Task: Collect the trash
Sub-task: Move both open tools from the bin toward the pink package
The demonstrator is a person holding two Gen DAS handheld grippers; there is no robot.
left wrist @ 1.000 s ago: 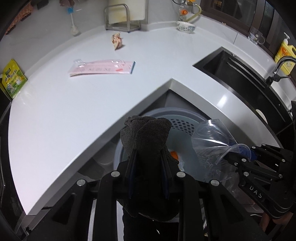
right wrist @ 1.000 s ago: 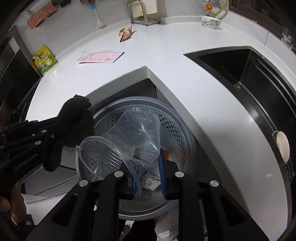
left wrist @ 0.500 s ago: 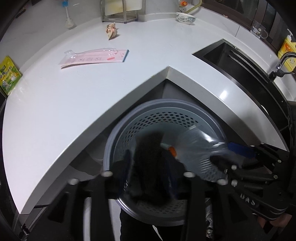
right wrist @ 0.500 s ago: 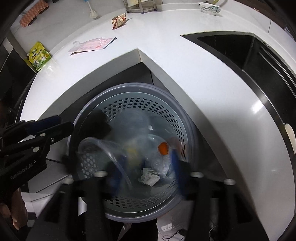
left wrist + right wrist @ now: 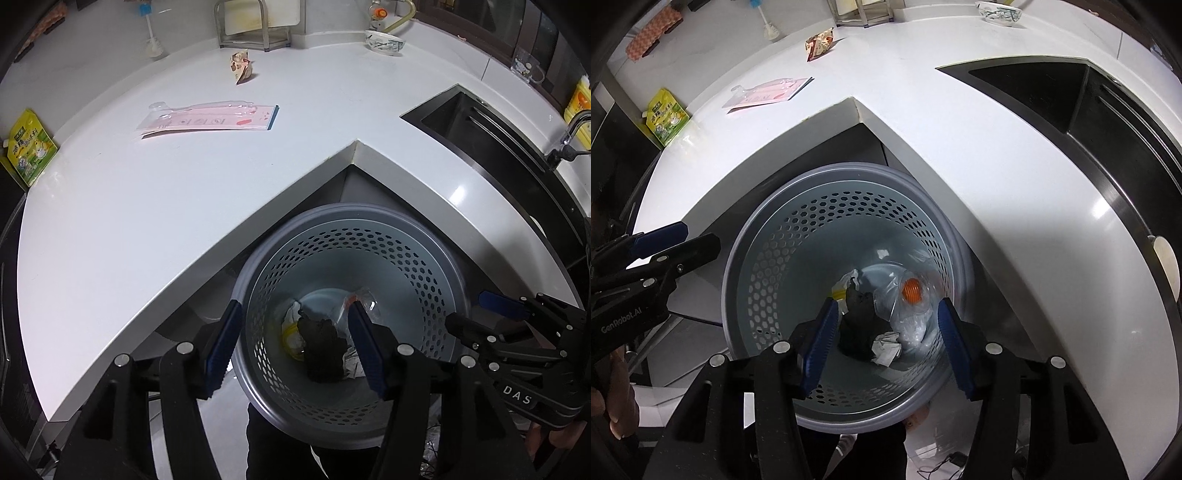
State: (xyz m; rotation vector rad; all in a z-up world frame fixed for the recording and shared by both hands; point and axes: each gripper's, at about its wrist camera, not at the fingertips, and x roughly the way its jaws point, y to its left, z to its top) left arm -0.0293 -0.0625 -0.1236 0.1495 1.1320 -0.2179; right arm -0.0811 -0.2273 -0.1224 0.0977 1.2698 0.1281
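A grey perforated trash bin (image 5: 439,266) (image 5: 768,236) stands on the floor in the counter's inner corner. In it lie a dark cloth (image 5: 323,347) (image 5: 858,325), clear plastic with an orange cap (image 5: 911,290) and crumpled paper (image 5: 886,347). My left gripper (image 5: 295,343) is open and empty above the bin's left rim. My right gripper (image 5: 884,339) is open and empty above the bin. On the white counter (image 5: 147,206) lie a pink flat package (image 5: 207,118) (image 5: 768,92), a crumpled snack wrapper (image 5: 241,66) (image 5: 819,43) and a green-yellow pouch (image 5: 29,147) (image 5: 665,116).
A black sink (image 5: 491,136) (image 5: 1071,96) with a faucet (image 5: 569,136) is set in the counter at the right. A metal rack (image 5: 255,22), a bowl (image 5: 384,38) and a brush (image 5: 151,37) stand along the back wall. A yellow bottle (image 5: 580,99) is at far right.
Both grippers have opened. The dark cloth left my left gripper and the clear plastic cup and bag left my right gripper; both now lie in the bin.
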